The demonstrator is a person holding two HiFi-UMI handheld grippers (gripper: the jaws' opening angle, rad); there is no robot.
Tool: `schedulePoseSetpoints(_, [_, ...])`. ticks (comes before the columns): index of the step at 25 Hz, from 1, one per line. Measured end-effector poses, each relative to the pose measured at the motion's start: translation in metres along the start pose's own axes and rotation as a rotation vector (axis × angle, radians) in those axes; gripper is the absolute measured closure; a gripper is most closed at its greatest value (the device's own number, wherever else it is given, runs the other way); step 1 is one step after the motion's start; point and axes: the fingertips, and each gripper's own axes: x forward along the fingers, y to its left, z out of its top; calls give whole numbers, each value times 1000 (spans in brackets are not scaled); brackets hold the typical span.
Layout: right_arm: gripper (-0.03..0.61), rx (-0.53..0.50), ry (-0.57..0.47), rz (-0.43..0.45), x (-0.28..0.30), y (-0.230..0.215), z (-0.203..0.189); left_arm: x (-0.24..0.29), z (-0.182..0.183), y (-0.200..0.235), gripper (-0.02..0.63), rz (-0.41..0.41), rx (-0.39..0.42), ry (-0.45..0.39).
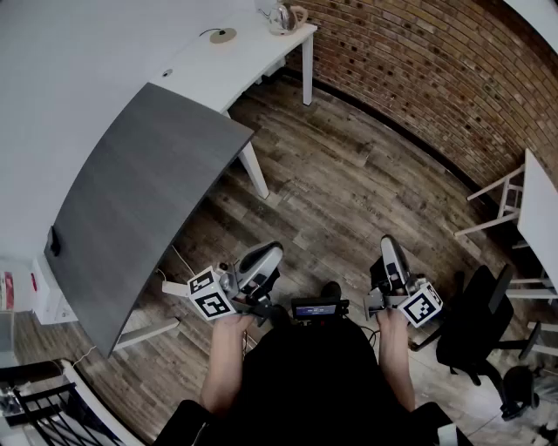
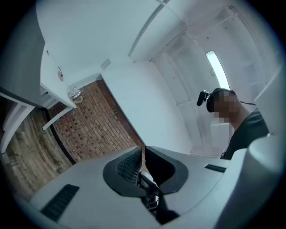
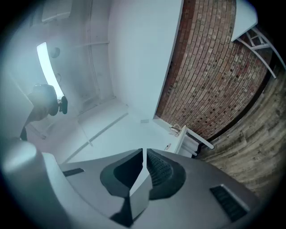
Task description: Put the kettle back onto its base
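Observation:
A clear glass kettle [image 1: 281, 17] stands at the far end of a white table [image 1: 253, 52], a long way from me. Its round base [image 1: 222, 36] lies to the kettle's left on the same table, apart from it. In the left gripper view the kettle [image 2: 76, 95] is tiny, and likewise in the right gripper view [image 3: 176, 130]. My left gripper [image 1: 272, 251] and right gripper [image 1: 388, 241] hang close to the person's body over the wooden floor. Both are shut and hold nothing, with the jaws meeting in the left gripper view [image 2: 143, 154] and in the right gripper view [image 3: 143, 156].
A long dark grey desk [image 1: 157, 200] runs along the left, between me and the white table. A brick wall [image 1: 436, 78] curves round the far right. A black office chair [image 1: 475, 322] and another white table [image 1: 540, 209] stand at the right.

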Motion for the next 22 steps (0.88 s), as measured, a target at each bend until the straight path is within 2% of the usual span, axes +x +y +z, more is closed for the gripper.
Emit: schedulePoseSetpoints(22, [541,-1,-52,6,-16,-63,83,97,-34,16,578,-13,24,57])
